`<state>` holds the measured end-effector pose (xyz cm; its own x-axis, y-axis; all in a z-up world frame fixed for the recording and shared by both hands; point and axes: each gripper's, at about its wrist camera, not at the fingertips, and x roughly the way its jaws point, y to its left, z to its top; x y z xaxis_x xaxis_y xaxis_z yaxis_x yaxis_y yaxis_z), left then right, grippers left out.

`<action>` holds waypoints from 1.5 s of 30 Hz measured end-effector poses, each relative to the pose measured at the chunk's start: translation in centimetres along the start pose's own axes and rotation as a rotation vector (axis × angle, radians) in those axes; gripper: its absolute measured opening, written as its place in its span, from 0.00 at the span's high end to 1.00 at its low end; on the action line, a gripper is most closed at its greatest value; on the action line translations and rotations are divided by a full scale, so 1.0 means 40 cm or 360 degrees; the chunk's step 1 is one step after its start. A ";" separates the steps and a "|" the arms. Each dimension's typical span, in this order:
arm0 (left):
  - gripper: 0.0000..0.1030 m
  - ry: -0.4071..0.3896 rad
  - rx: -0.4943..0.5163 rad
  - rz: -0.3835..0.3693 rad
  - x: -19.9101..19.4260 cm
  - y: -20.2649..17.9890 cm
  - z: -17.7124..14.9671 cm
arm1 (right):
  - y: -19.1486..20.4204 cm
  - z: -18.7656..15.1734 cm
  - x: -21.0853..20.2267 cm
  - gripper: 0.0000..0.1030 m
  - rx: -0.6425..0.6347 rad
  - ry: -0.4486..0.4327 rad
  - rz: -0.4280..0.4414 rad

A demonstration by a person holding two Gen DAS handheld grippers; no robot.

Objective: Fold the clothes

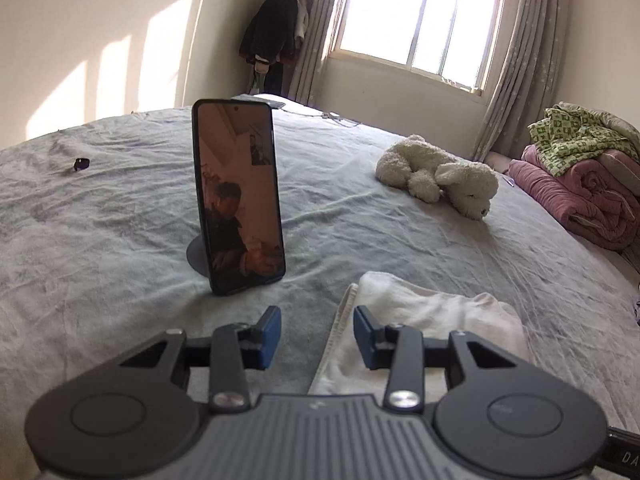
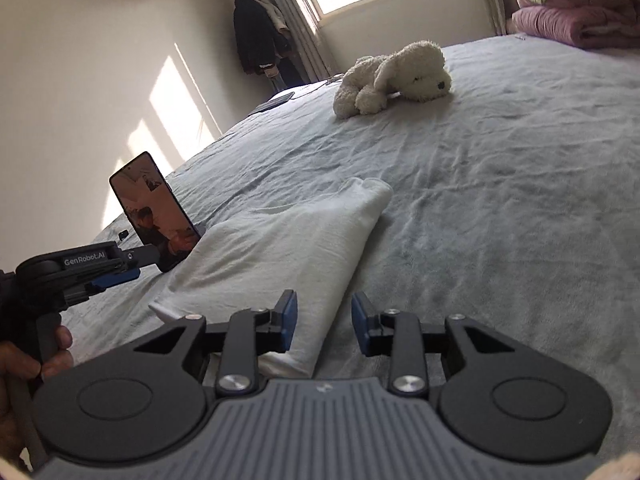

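White garment (image 2: pixel 288 248): lying in a folded bundle on the bed (image 2: pixel 500 200), phone (image 2: pixel 156 216) standing at its 10 o'clock.
Left tongs (image 1: pixel 317 336): hanging apart, gripping nothing.
Right tongs (image 2: pixel 324 326): hanging apart over the bundle's near end.
Risk: a one-layer pinch is likely dragging folds loose; a leftward sweep is risking toppling the phone.

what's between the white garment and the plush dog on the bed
Nothing: in the right wrist view only bare, wrinkled grey bedsheet runs from the folded white garment to the plush dog. The left wrist view agrees.
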<state>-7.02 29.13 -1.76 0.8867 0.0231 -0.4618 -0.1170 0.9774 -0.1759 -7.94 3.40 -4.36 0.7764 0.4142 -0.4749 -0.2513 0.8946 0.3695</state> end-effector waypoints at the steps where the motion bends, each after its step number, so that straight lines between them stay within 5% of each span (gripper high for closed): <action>1: 0.63 -0.0026 0.0056 -0.0026 0.005 -0.019 0.002 | 0.007 0.008 0.005 0.66 -0.0048 -0.0019 -0.0026; 10: 0.68 0.0054 0.0432 -0.0346 0.120 -0.175 -0.022 | 0.015 0.053 0.076 0.66 -0.0343 -0.0143 -0.0121; 16: 0.68 0.0090 0.0442 -0.0245 0.165 -0.167 -0.045 | 0.005 0.048 0.135 0.66 -0.0399 -0.0065 -0.0053; 24: 0.73 0.0044 0.0224 -0.0002 0.150 -0.067 -0.017 | -0.020 0.041 0.150 0.62 -0.0315 0.0030 -0.0051; 27: 0.72 0.0076 0.0114 -0.0023 0.146 -0.041 0.002 | -0.018 0.042 0.140 0.60 -0.0299 0.0030 -0.0062; 35: 0.43 0.0244 -0.0073 -0.0110 0.138 0.005 0.024 | -0.074 0.043 0.101 0.43 0.0066 0.0059 0.0001; 45: 0.37 0.0188 0.0136 -0.0099 0.124 -0.064 0.023 | -0.002 0.071 0.125 0.39 -0.0105 -0.0001 -0.0051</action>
<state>-1.90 26.93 -2.79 0.8316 -0.0578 -0.5524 -0.0209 0.9906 -0.1351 -2.41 4.93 -4.49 0.7851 0.3850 -0.4852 -0.2637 0.9166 0.3006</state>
